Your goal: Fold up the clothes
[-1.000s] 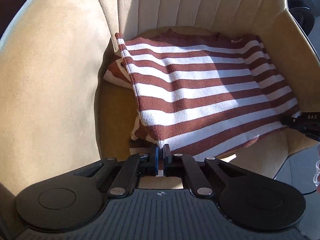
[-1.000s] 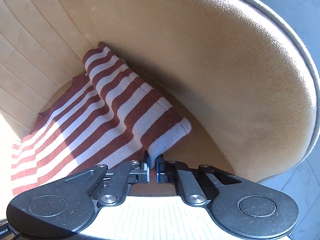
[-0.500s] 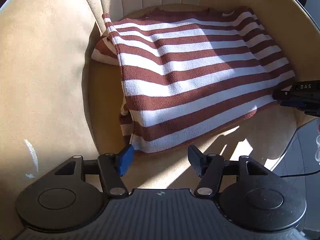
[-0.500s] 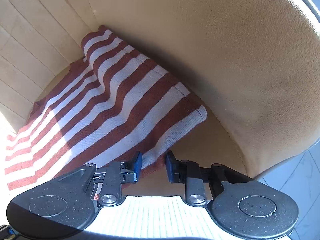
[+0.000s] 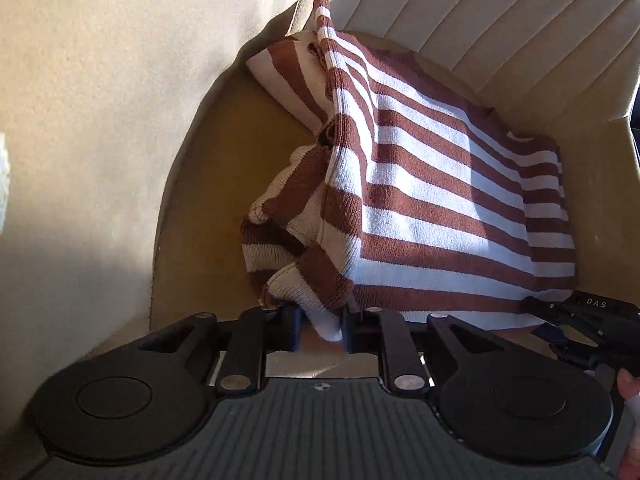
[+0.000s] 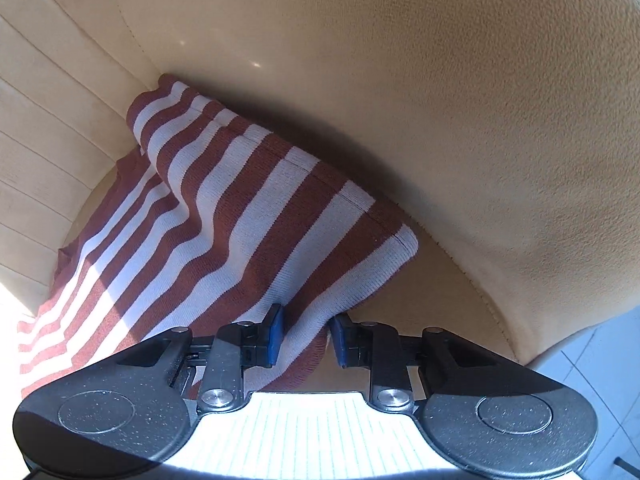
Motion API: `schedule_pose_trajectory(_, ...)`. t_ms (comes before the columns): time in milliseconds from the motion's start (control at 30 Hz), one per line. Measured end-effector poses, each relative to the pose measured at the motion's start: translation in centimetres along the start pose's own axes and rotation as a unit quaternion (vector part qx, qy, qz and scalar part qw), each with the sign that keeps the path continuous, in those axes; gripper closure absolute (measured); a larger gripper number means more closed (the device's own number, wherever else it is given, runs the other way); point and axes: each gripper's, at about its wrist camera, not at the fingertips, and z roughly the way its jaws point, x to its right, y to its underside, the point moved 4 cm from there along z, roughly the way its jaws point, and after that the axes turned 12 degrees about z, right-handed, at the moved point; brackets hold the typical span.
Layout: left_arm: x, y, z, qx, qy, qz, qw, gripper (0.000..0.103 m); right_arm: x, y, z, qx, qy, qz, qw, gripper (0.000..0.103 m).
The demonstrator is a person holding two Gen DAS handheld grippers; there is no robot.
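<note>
Across both wrist views: I am looking down into a tan armchair [image 5: 100, 128] lit by hard sun, with shadow along its side walls.
Armchair: its ribbed backrest [image 5: 500, 28] runs from 12 to 2 o'clock in the left view, and its curved side wall [image 6: 440, 100] fills the right view from 12 to 4 o'clock.
Seat: the darker tan cushion [image 5: 208, 200] shows bare at 9 o'clock of the garment in the left view.
Sweater: the brown-and-white striped sweater [image 5: 440, 200] lies folded on the seat, its far edge against the backrest, with a bunched sleeve at its 9 o'clock side; in the right view it [image 6: 240, 208] slopes from 10 o'clock down toward 6.
Left tool: my left tool [image 5: 322, 330] sits at 6 o'clock, pads pressed in on the white ribbed edge of the bunched cloth, pinching it.
Right tool: my right tool [image 6: 306, 336] has its blue pads partly apart with the sweater's hem hanging between them; I cannot tell whether they press the cloth. In the left view it [image 5: 588, 320] shows at 4 o'clock by the sweater's near corner.
Fingertip: a fingertip [image 5: 628, 384] shows at 4 o'clock, at the frame edge.
</note>
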Motion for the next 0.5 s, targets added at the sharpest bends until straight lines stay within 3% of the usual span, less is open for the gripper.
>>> schedule_pose_trajectory(100,-0.1,0.3,-1.2,0.009,0.008,-0.018,0.9998,0.095,-0.3,0.1,-0.6,0.013,0.006,-0.019,1.000,0.096)
schedule_pose_trajectory(300,0.1,1.6,-2.0,-0.007,0.002,-0.037,0.9993,0.095,-0.1,0.8,-2.6,0.031,0.014,-0.044,0.998,0.098)
schedule_pose_trajectory(433,1.2,0.1,-0.8,-0.033,-0.031,0.019,0.9988,0.087,-0.2,1.1,-2.2,0.017,0.025,-0.056,0.998,0.097)
schedule_pose_trajectory(500,2.4,-0.3,-1.9,-0.024,-0.041,0.053,0.9975,0.083,-1.0,0.8,-2.2,0.011,0.043,-0.070,0.997,0.088)
